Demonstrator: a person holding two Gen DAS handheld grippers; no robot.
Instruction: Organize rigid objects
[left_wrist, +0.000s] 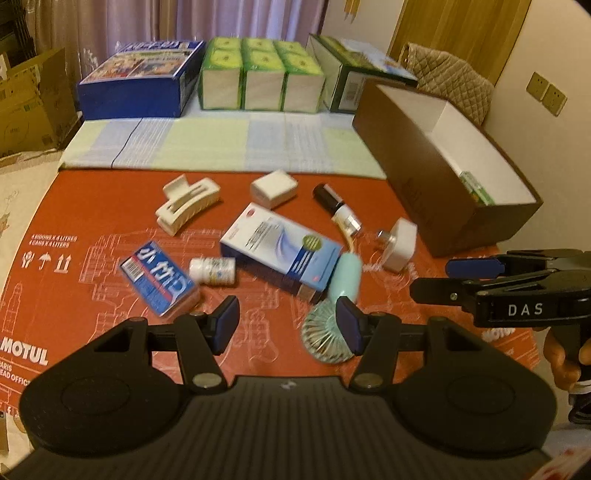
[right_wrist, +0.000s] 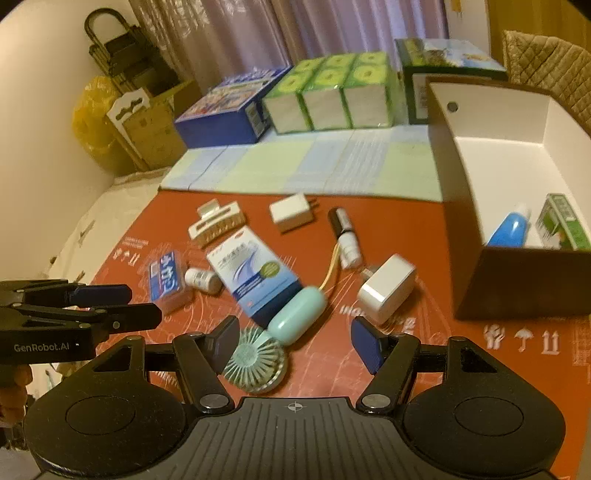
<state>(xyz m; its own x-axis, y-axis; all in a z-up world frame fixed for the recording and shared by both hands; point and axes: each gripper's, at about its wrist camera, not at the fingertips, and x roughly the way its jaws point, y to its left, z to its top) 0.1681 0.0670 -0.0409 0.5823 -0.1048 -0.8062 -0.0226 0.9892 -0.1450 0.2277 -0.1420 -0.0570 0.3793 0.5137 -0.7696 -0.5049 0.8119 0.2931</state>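
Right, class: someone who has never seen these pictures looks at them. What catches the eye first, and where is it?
A jumble of small things on the red mat: a blue-and-white carton in the middle, a mint handheld fan below it, a cream hair claw to the upper left. On the right stands an open brown box, partly filled.

Both wrist fisheyes look steeply down and forward over their own fingers at the red mat (left_wrist: 92, 206), from near. Left view sits left of the clutter, right view right, nearer the brown box (right_wrist: 517, 291). Shared: mint fan (left_wrist: 332, 314), blue-white carton (right_wrist: 255, 277), far boxes.
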